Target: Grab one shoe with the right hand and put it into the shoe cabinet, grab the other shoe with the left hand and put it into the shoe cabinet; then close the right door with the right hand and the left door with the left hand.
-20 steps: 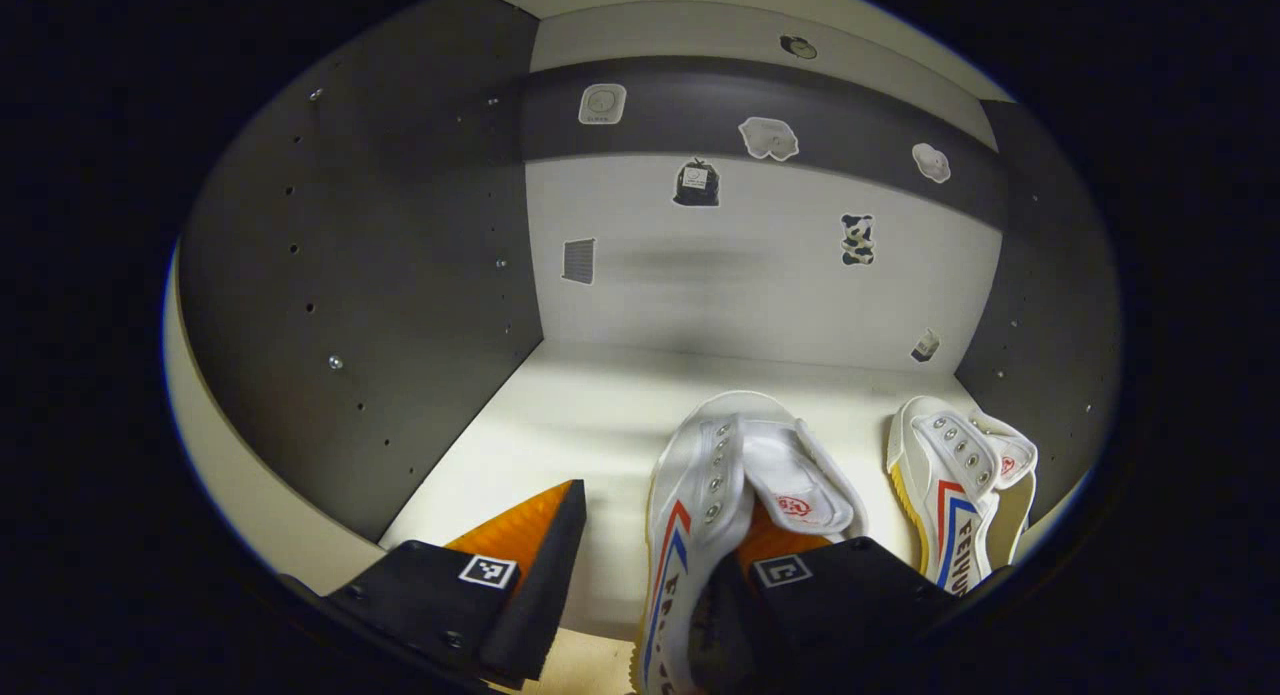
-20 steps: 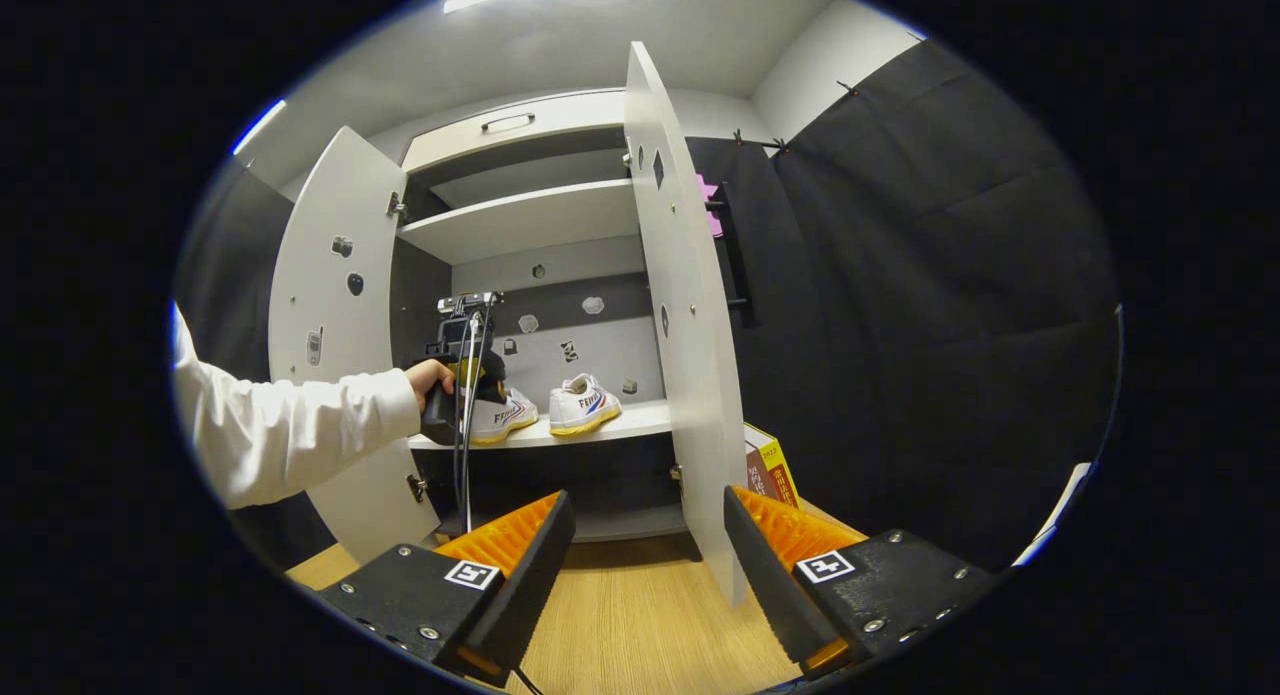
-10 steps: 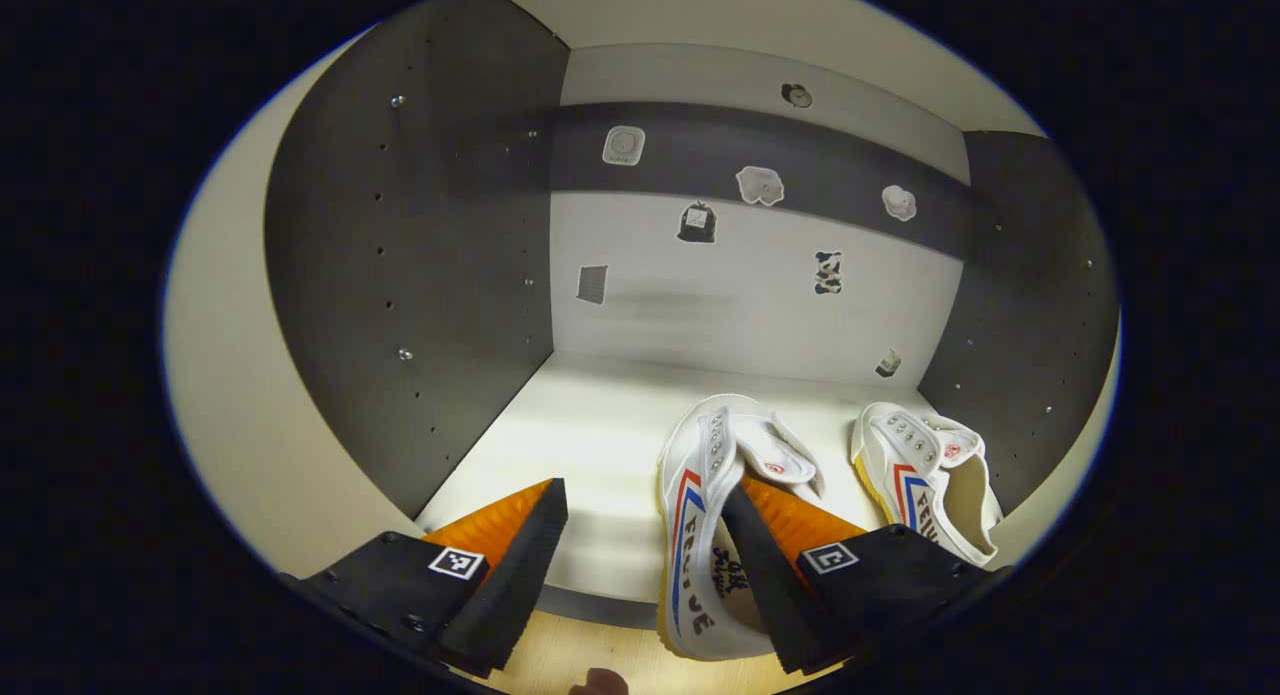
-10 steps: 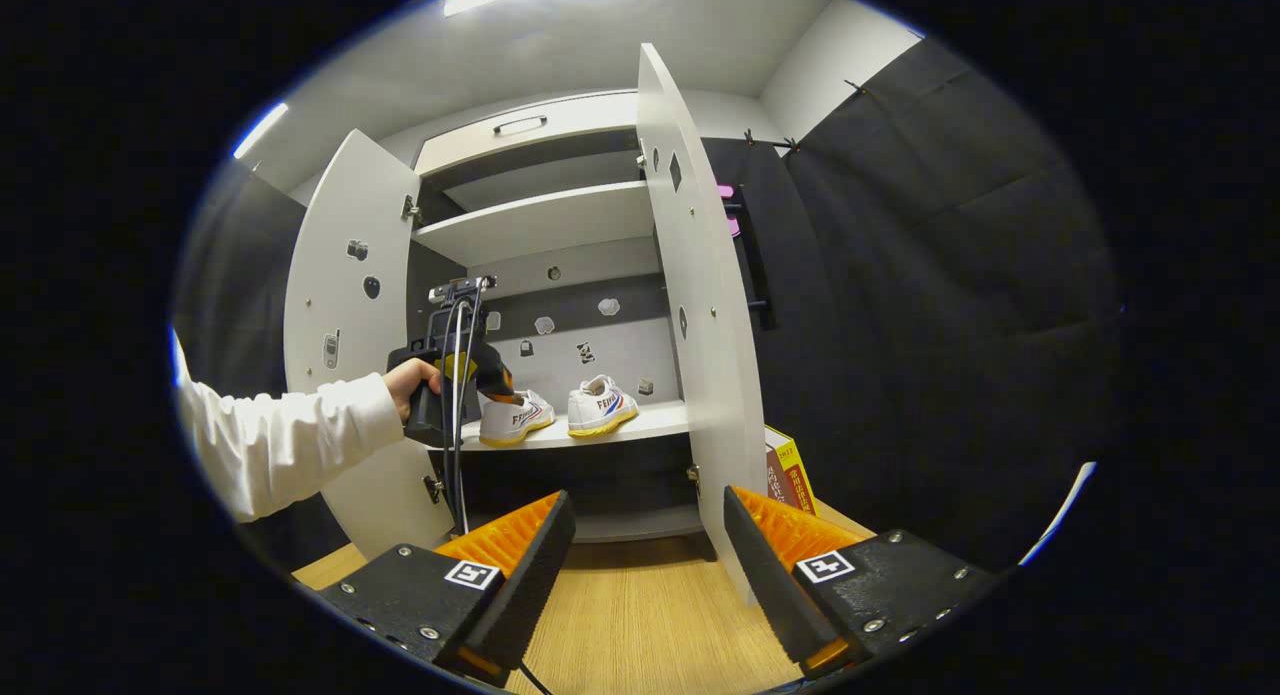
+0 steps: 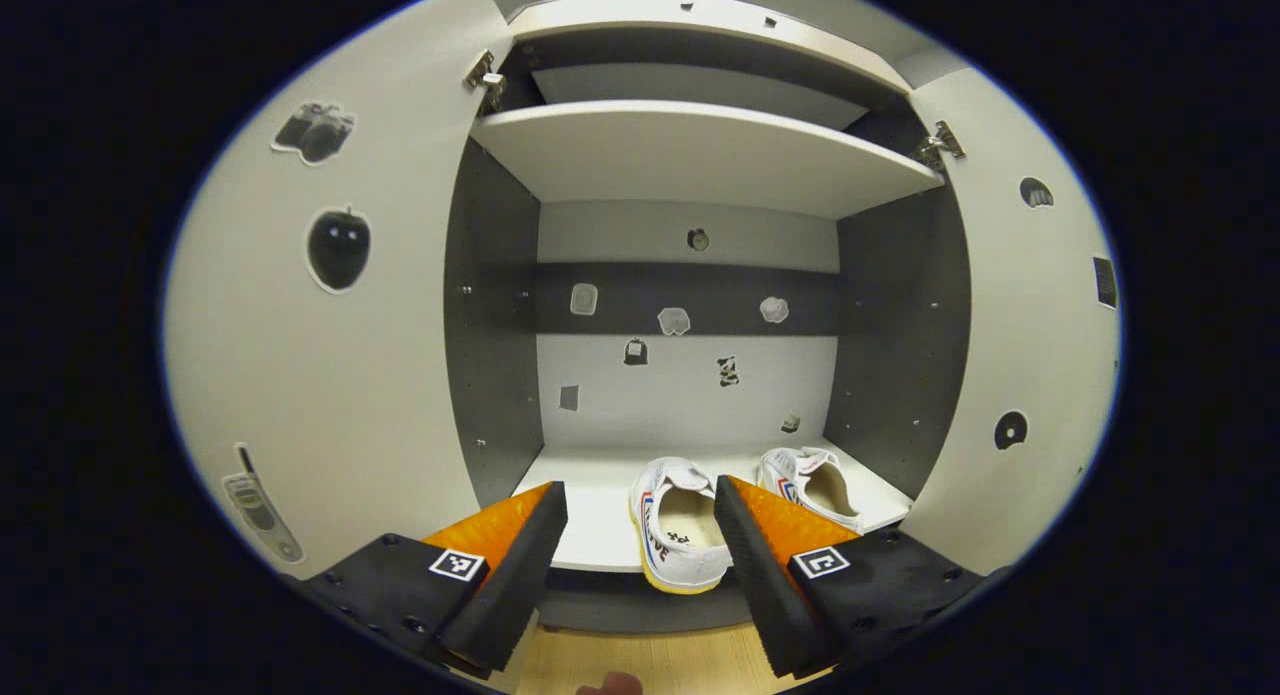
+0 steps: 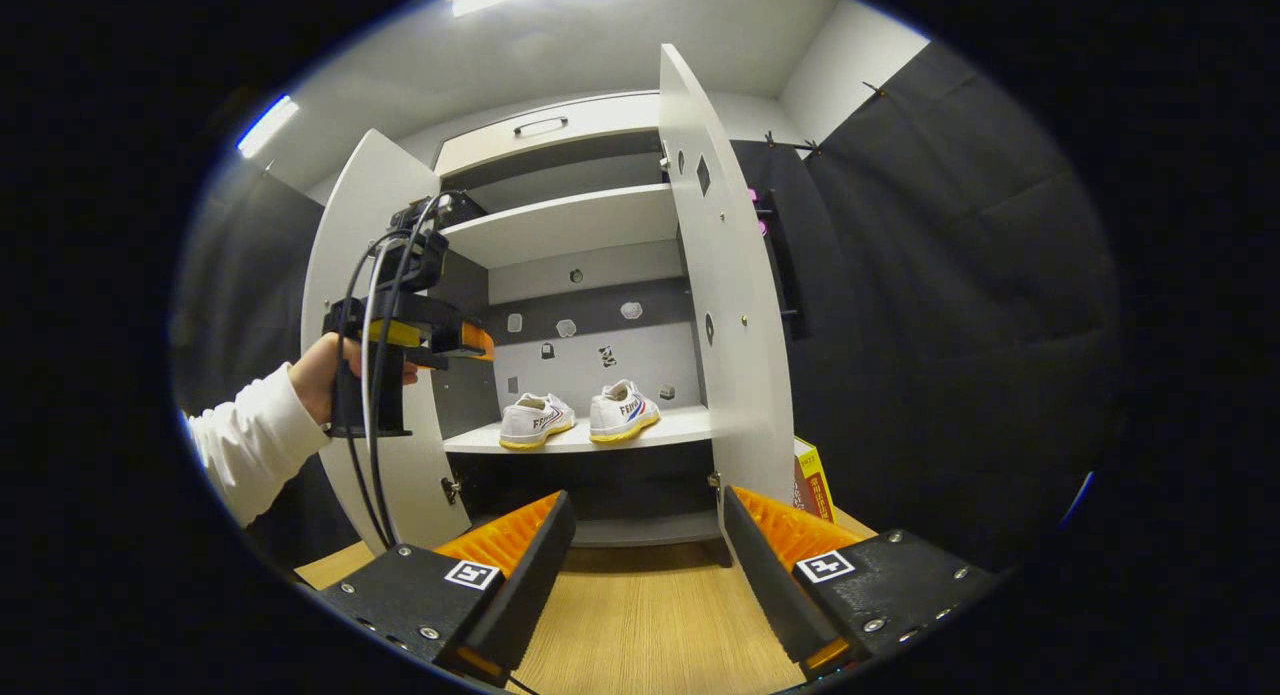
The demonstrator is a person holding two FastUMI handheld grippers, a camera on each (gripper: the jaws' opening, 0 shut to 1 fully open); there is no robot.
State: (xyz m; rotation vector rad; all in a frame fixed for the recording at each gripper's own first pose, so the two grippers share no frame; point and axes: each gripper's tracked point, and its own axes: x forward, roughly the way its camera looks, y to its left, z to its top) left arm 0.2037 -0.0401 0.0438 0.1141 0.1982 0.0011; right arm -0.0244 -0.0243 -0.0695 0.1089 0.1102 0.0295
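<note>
While both shoes are sitting side by side on the shelf of the shoe cabinet, we are holding our left gripper released in front of the opening, its jaws spread wide and gripping nothing. Between those jaws we are seeing the left shoe, heel toward us, resting at the front edge of the shelf; the right shoe is lying just beyond the right-hand jaw, close beside its mate. To the outer side of the left-hand jaw the left door is standing open, and past the right-hand jaw the right door is standing open too.

We are keeping our right gripper farther back over the wooden floor, jaws likewise parted and empty. Ahead, above the gap between them, we are seeing the two shoes on the shelf, the left shoe and the right shoe almost touching. Above the right-hand jaw the right door is swung outward edge-on to us. Up and to the left, a hand in a white sleeve is gripping the left gripper in front of the left door, well apart from the shoes.
</note>
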